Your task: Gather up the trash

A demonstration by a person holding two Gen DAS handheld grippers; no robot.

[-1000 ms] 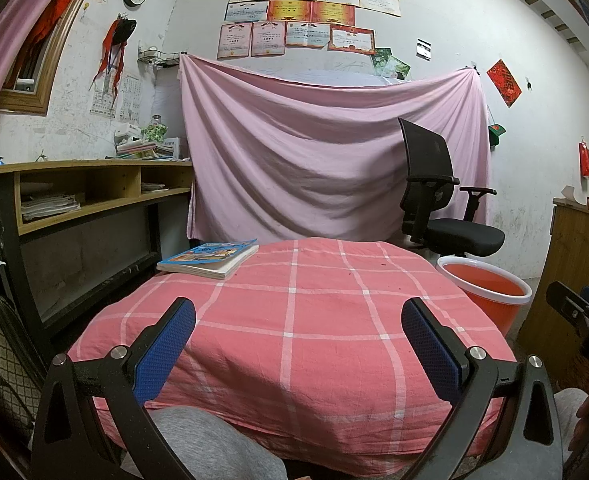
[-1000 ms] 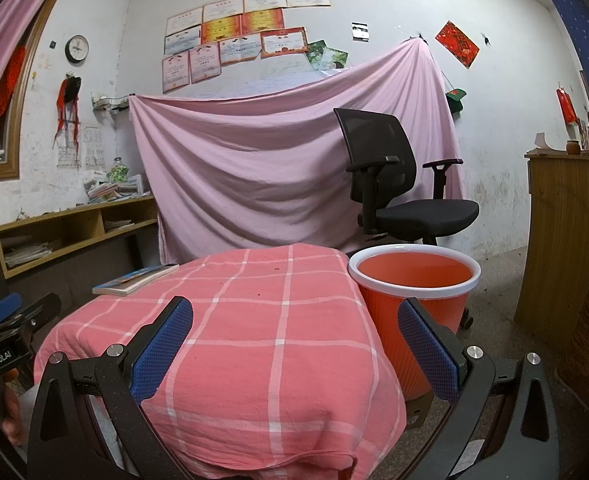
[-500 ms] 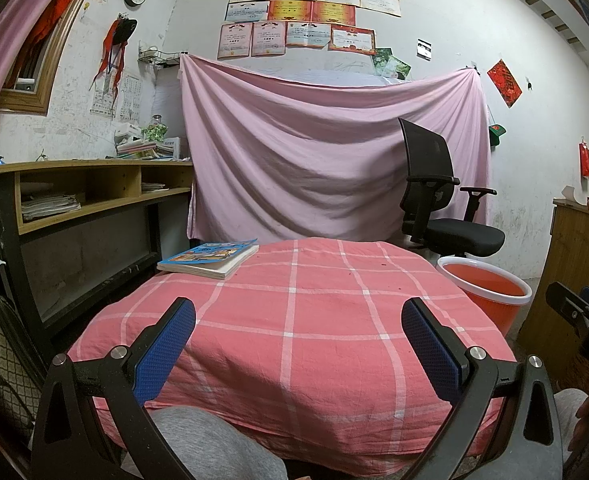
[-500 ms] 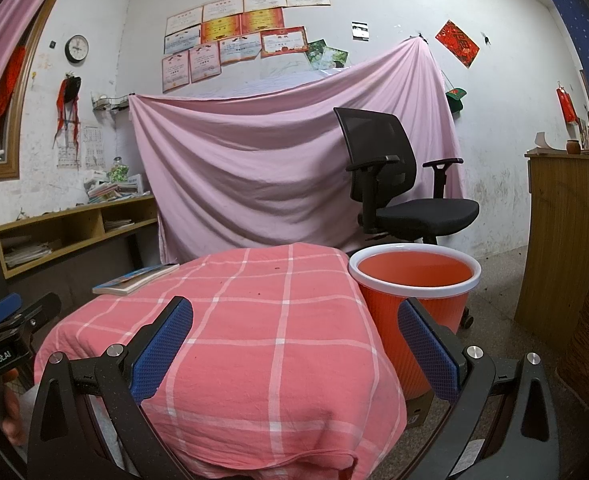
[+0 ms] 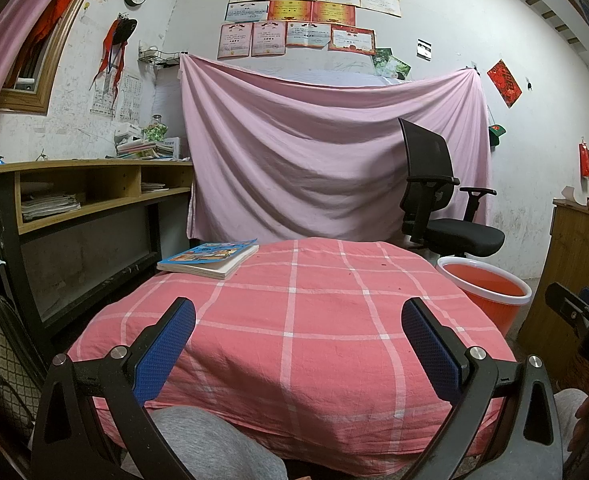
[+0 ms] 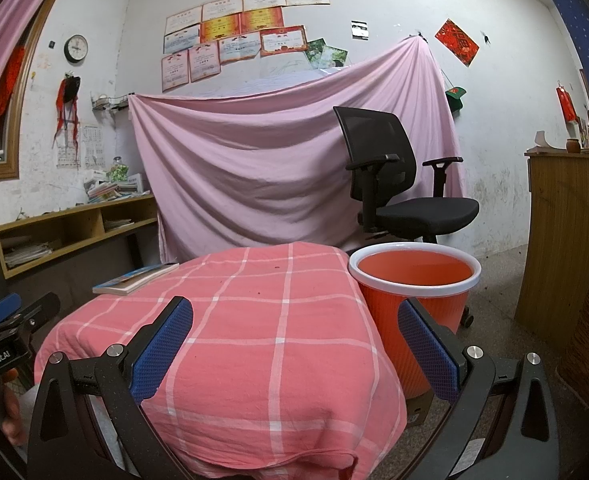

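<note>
Left wrist view: left gripper [image 5: 298, 344] & right gripper [image 6: 294, 340] both spread wide, holding nothing, over pink checked tablecloth [image 5: 294, 320], orange bin [image 6: 414, 280] at 2 o'clock.

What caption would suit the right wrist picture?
Open right gripper above a pink checked tablecloth, an orange bin standing beside the table.

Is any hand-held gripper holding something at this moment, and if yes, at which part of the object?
Nothing is held. The left hand-held gripper and the right hand-held gripper are both wide open above the pink checked cloth, with nothing between their blue pads.
</note>
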